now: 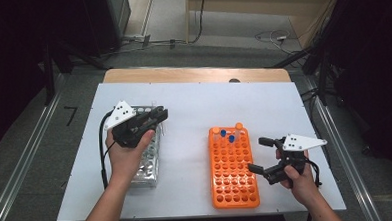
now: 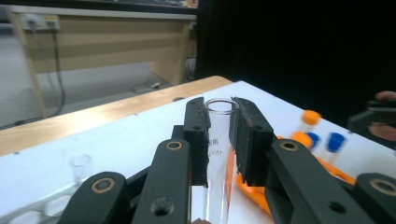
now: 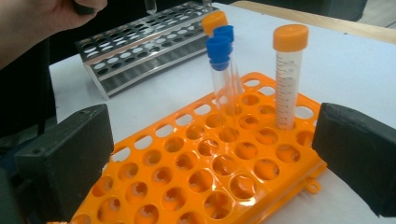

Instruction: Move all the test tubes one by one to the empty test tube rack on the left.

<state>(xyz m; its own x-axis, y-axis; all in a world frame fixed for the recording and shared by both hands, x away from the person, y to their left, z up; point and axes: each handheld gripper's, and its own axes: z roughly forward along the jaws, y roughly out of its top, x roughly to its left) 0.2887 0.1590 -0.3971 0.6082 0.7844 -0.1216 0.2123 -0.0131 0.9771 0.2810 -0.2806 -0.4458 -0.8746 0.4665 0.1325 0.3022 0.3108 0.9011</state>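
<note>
Left tongs (image 2: 219, 135) clenched on a clear glass tube (image 2: 218, 154) — right tongs (image 3: 210, 163) released, straddling the orange rack (image 3: 210, 172).

The glass tube (image 2: 219, 154) runs off the bottom edge, its lower end hidden between the claw's arms.

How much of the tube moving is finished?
Four capped tubes already stand at the far end of the orange rack, so some looks done. Right now the left tool grips an open glass tube above the metal rack. The right tool waits open beside the orange rack. Left to do: probably placing this tube; most orange holes are unfilled.
</note>
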